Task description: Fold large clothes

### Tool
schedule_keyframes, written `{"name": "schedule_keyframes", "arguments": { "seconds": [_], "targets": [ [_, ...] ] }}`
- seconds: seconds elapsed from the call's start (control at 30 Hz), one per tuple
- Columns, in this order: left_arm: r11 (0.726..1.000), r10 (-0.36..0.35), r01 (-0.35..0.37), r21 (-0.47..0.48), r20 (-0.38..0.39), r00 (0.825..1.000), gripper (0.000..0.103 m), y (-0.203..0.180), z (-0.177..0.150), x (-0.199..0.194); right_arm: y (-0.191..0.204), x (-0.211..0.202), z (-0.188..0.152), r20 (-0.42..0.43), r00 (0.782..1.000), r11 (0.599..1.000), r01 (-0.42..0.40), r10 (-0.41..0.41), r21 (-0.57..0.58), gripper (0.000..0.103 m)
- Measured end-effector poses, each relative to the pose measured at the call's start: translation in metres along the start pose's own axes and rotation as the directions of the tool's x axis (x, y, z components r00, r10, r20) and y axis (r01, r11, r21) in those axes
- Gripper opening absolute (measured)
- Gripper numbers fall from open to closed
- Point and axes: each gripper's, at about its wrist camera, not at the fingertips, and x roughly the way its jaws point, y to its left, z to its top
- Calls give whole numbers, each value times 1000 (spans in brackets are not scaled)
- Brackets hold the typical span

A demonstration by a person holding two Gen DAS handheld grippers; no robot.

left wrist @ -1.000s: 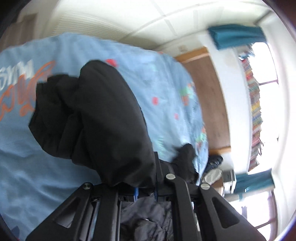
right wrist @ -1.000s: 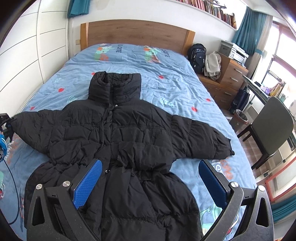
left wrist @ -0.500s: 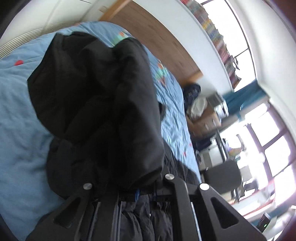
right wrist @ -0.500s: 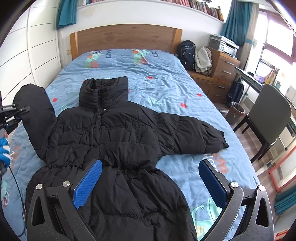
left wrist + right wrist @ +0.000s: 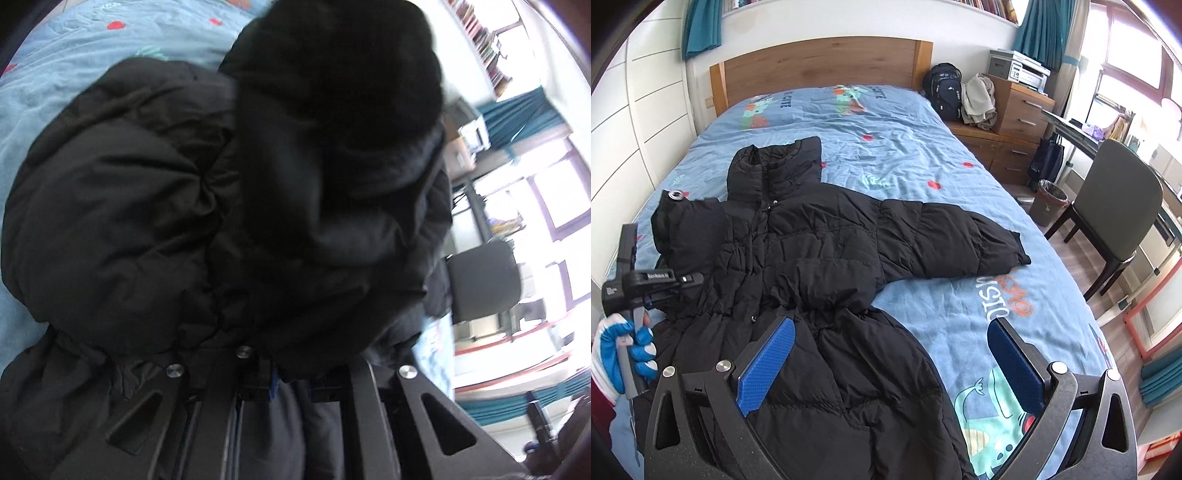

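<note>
Black puffer jacket (image 5: 827, 266) lies face-up on bed (image 5: 923, 155), collar far, hem near. Left gripper (image 5: 670, 275) pinches left sleeve (image 5: 689, 229), pressed tight, carrying it inward to fold over chest. Right gripper (image 5: 890, 363) spread wide, empty, hovering above hem, ready. Versus second ago: sleeve then stretched flat leftward, now lifted, doubled over jacket's left side.

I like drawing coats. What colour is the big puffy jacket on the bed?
The puffer jacket is black all over, clearest in the right wrist view.
</note>
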Motion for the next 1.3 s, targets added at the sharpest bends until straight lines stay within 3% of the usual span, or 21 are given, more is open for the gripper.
{"name": "schedule_keyframes", "arguments": {
  "seconds": [0.17, 0.33, 0.37, 0.47, 0.6, 0.87, 1.1, 1.3],
  "targets": [
    [999, 44, -44, 17, -43, 998, 14, -6, -6, 7, -3, 5, -4, -12, 1000, 1000, -3, 3, 5, 102],
    [1000, 0, 1, 31, -58, 998, 46, -25, -21, -4, 5, 13, -4, -23, 1000, 1000, -20, 20, -5, 102],
    [999, -6, 8, 42, -62, 998, 47, -26, -28, -10, 7, 13, -4, -23, 999, 1000, -22, 22, -8, 102],
    [997, -26, 31, 76, -75, 997, 48, -34, -42, -25, 17, 17, -4, -28, 999, 999, -38, 38, -15, 102],
    [995, -23, 30, 96, -71, 997, 48, -1, -44, -37, 35, 24, -4, -37, 997, 997, -75, 74, -22, 102],
    [985, 92, -92, 145, 5, 996, 48, 45, 13, -73, 121, 61, 18, -61, 973, 971, -225, 220, -77, 102],
    [977, 178, -183, 110, 61, 982, 48, 87, 52, -49, 223, 138, 44, -86, 954, 931, -299, 287, -209, 102],
    [969, 235, -236, 71, 14, 972, 47, 124, 44, -4, 230, 211, 14, -236, 948, 934, -268, 212, -238, 102]
  ]
}}
